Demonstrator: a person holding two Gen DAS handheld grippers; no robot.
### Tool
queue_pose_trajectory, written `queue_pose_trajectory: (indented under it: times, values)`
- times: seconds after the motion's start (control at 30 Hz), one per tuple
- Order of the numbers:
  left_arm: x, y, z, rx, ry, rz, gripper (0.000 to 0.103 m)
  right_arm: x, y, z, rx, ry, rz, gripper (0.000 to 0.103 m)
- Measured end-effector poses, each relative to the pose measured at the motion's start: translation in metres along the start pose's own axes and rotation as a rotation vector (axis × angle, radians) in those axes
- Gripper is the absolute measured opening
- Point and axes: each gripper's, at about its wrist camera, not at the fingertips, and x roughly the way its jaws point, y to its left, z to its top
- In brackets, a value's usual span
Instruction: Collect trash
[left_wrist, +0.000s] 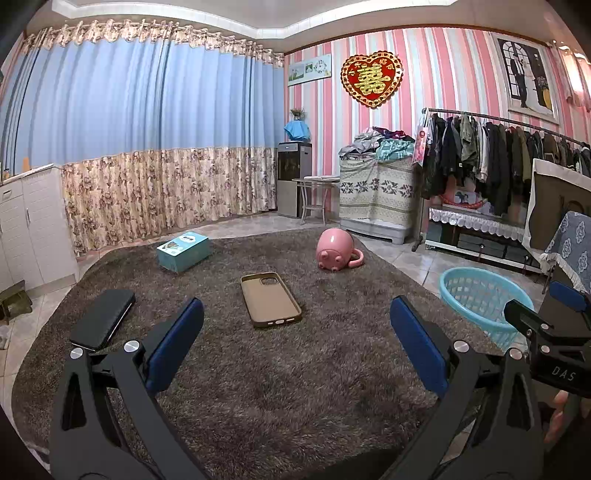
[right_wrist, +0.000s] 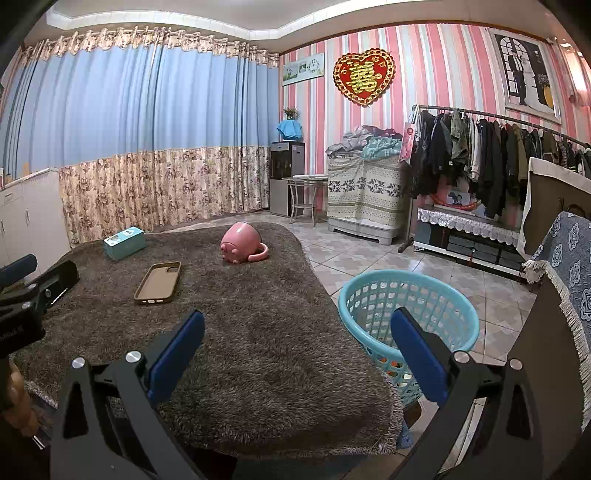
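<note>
A shaggy brown-grey rug covers a low surface (left_wrist: 280, 376). On it lie a tan phone case (left_wrist: 270, 300), a pink pig-shaped mug on its side (left_wrist: 337, 250), a teal box (left_wrist: 183, 251) and a black phone or wallet (left_wrist: 103, 319). A light-blue plastic basket (right_wrist: 408, 314) stands on the floor at the rug's right edge. My left gripper (left_wrist: 295, 343) is open and empty, just short of the phone case. My right gripper (right_wrist: 295, 345) is open and empty, over the rug's right edge beside the basket. The case (right_wrist: 158, 282), mug (right_wrist: 242, 248) and box (right_wrist: 124, 242) show in the right wrist view.
White cabinets (left_wrist: 29, 229) stand at the left. Floral and blue curtains (left_wrist: 147, 147) cover the back wall. A water dispenser (left_wrist: 293, 177), a draped cabinet (left_wrist: 375, 195) and a clothes rack (left_wrist: 498, 155) line the back right. A blue-covered chair (right_wrist: 569, 280) is at the right.
</note>
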Motion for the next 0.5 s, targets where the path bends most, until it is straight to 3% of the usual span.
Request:
queue_pose_trajectory:
  times: [0.5]
  values:
    - [-0.0001, -0.0002, 0.0011, 0.002, 0.001, 0.000, 0.098, 0.0007, 0.0018, -0.0004, -0.002, 0.000, 0.001, 0.099]
